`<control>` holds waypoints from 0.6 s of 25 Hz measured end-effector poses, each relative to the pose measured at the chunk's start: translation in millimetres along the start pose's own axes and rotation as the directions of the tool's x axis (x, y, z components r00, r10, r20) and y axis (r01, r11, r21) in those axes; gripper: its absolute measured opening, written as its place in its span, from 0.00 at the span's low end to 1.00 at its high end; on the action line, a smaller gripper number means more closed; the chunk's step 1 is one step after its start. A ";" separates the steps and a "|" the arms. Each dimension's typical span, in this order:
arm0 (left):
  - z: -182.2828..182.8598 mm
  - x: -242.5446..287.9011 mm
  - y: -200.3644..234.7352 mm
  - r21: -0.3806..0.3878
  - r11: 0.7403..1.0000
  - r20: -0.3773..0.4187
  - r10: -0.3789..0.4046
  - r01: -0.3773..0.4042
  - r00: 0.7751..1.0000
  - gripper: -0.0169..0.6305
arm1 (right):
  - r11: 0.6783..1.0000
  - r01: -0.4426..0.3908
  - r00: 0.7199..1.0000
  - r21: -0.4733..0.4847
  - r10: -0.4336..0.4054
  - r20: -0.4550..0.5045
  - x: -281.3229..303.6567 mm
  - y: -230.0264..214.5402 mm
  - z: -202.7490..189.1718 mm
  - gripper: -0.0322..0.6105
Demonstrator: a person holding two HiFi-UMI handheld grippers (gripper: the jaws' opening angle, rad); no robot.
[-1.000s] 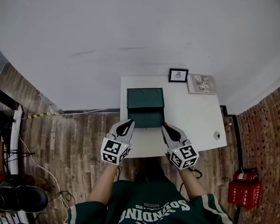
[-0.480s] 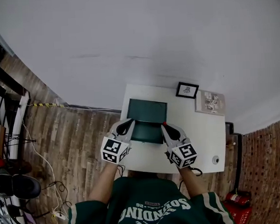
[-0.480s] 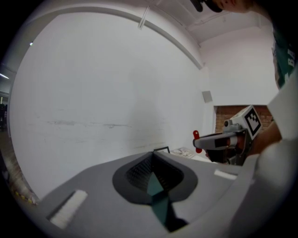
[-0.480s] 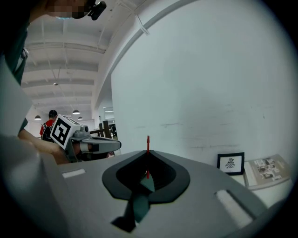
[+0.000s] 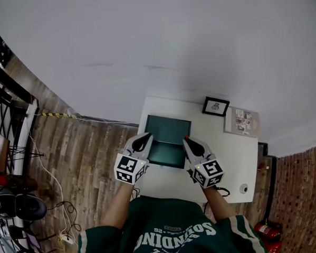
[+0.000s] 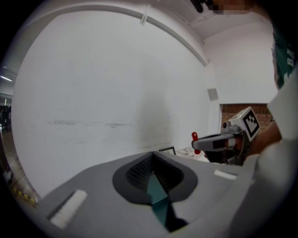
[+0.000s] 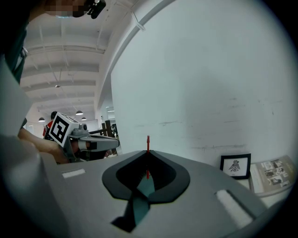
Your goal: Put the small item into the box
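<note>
Nearest, two grippers flanked one open green box [image 5: 168, 153]. The left gripper [image 5: 146, 135] had its jaws together on nothing, at the box's left rim. The right gripper [image 5: 186, 140] pinched a thin red item [image 7: 148, 144] above the right rim. The box sat near the left edge of the white table [image 5: 223, 162], with bare tabletop to its right. One small round thing [image 5: 243, 188] lay near the right corner. Against the far wall stood one framed picture [image 5: 215, 106] and one leaflet [image 5: 244, 122].
</note>
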State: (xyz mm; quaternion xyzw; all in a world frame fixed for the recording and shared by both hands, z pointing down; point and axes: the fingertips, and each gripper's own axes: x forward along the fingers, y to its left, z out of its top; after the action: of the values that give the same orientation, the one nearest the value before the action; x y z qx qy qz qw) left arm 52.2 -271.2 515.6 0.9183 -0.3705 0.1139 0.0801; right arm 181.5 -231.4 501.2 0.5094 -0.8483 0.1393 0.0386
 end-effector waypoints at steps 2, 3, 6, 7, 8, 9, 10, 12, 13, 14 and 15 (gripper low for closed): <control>0.3 4.0 0.2 0.001 1.000 -0.002 -0.006 0.006 1.000 0.10 | 1.000 0.005 1.000 0.005 -0.005 0.000 1.2 -3.0 0.5 0.07; 0.3 5.6 0.6 0.000 1.000 -0.003 -0.008 0.008 1.000 0.10 | 1.000 0.007 1.000 0.005 -0.007 0.000 2.0 -4.3 0.7 0.07; -0.9 7.6 3.1 0.000 1.000 -0.006 -0.012 0.012 1.000 0.10 | 1.000 0.011 1.000 0.002 -0.011 -0.001 5.7 -6.3 1.5 0.07; -1.9 7.2 4.1 -0.002 1.000 -0.007 -0.013 0.013 1.000 0.10 | 1.000 0.013 1.000 0.002 -0.013 -0.002 6.4 -6.3 1.6 0.07; -3.0 6.3 4.7 -0.005 1.000 -0.008 -0.014 0.014 1.000 0.10 | 1.000 0.016 1.000 0.003 -0.016 -0.004 6.7 -6.0 1.5 0.07; -4.3 5.2 5.4 -0.009 1.000 -0.009 -0.015 0.015 1.000 0.10 | 1.000 0.019 1.000 0.004 -0.019 -0.006 7.0 -5.7 1.3 0.07; -5.5 3.9 6.2 -0.012 1.000 -0.010 -0.016 0.016 1.000 0.10 | 1.000 0.021 1.000 0.005 -0.021 -0.008 7.5 -5.2 0.8 0.07; -7.9 1.2 7.6 -0.018 1.000 -0.012 -0.018 0.017 1.000 0.10 | 1.000 0.025 1.000 0.003 -0.025 -0.015 8.8 -3.6 -1.6 0.07; -9.0 -0.2 8.0 -0.019 1.000 -0.013 -0.019 0.018 1.000 0.10 | 1.000 0.026 0.999 0.002 -0.026 -0.020 9.4 -2.8 -3.6 0.07; -10.0 -1.7 8.5 -0.020 1.000 -0.014 -0.020 0.019 1.000 0.10 | 1.000 0.028 0.999 0.001 -0.028 -0.026 10.0 -2.0 -6.3 0.07; -11.2 -3.4 9.2 -0.022 1.000 -0.015 -0.021 0.020 1.000 0.10 | 1.000 0.031 0.999 0.001 -0.031 -0.034 10.9 -1.2 -9.8 0.07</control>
State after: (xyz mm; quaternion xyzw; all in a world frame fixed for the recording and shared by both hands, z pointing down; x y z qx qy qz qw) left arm 41.8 -272.9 526.0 0.9202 -0.3617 0.1161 0.0939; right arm 176.6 -238.5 513.1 0.5200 -0.8395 0.1477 0.0547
